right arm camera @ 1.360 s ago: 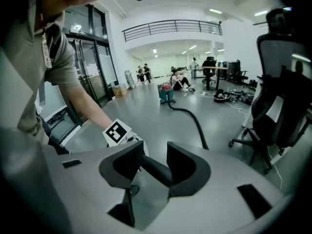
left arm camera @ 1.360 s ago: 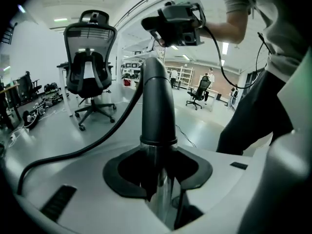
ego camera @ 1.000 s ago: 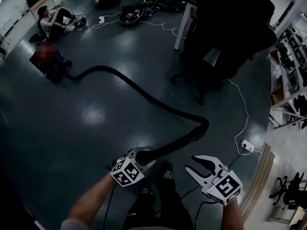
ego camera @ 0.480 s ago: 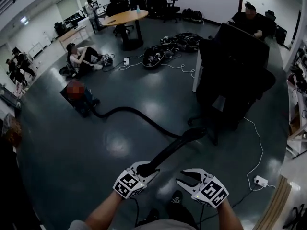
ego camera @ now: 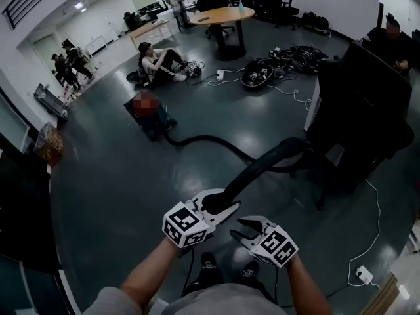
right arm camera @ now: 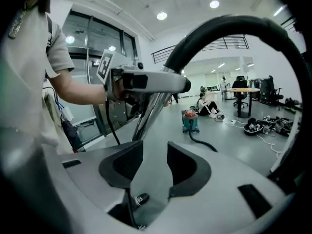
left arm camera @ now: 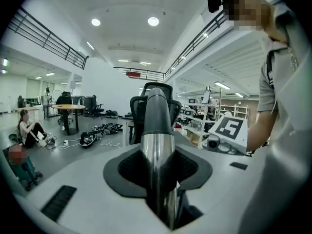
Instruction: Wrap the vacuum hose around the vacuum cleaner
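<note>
Head view, scanning from 9 o'clock: vacuum cleaner (ego camera: 159,122) sits on the floor at about 11 o'clock, well apart from both grippers. Vacuum hose (ego camera: 211,139) leaves it toward 4 o'clock, lies along the floor, then rises in a loop beside the office chair (ego camera: 357,120) at 2 o'clock and comes back down to the left gripper (ego camera: 220,206) near 6 o'clock. Left gripper is clenched on the chrome tube (left arm camera: 156,152) at the hose end. Right gripper (ego camera: 247,229), just beside it, stands parted with nothing between its jaws. Risks, as judged: the grip is one-handed on a smooth round tube, so the tube may twist or slide under the weight of the raised loop. The loop may catch on the chair as it swings. A hard pull may drag or tip the distant cleaner. No turn is yet laid round the body. View notes: only the head view gives the hose's full run and its gap to the cleaner. Only the left gripper view shows the pads seated on metal below the black cuff (left arm camera: 156,111). The right gripper view alone confirms its own jaws empty, with the hose arching overhead and entering the cleaner's teal body (right arm camera: 190,121).
</note>
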`<state>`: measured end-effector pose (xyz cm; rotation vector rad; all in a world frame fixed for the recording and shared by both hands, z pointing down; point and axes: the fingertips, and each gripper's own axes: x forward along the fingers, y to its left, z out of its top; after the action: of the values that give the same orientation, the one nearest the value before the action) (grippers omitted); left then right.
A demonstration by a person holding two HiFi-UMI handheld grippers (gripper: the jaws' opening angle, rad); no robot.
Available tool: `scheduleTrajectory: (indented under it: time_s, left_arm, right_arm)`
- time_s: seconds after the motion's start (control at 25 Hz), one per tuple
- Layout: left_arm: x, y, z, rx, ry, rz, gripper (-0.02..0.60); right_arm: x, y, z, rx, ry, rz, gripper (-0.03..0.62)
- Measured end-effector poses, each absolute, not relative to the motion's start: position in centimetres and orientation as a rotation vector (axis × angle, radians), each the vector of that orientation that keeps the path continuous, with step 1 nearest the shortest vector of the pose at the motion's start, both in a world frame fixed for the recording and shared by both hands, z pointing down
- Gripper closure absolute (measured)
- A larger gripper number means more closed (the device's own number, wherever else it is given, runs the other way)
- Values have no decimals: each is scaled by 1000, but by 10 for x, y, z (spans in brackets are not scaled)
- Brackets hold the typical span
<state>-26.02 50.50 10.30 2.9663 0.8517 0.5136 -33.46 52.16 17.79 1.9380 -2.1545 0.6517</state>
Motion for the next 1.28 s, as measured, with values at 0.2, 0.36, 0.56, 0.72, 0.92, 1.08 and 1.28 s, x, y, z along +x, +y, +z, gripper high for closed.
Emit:
scheduleTrajectory:
  time_s: [0.2, 0.36, 0.56, 0.72, 0.92, 1.08, 1.28]
  left_arm:
    - [-250, 493, 75, 2951, 834, 435, 431]
    - [-244, 471, 57, 2875, 826, 331, 431]
    - [-232, 433, 34, 2814, 870, 212, 431]
    - [-236, 397, 4, 2732, 908, 111, 431]
    - [-229, 362, -16, 2614, 931, 7, 431]
    - [-227, 329, -25, 2492, 933, -81, 431]
    - [-233, 286, -27, 2480, 927, -124, 431]
  right_arm:
    - [-339, 476, 161, 1989, -2378, 742, 388]
    - [-345, 447, 160, 1999, -2416, 769, 387]
    - [-343, 397, 166, 2027, -2343, 779, 388]
    - [-336, 352, 154, 2106, -2279, 762, 388]
    - [-324, 309, 148, 2156, -2255, 714, 388]
    - [-321, 266, 138, 2170, -2269, 630, 388]
    - [-316, 229, 136, 2218, -2174, 582, 527]
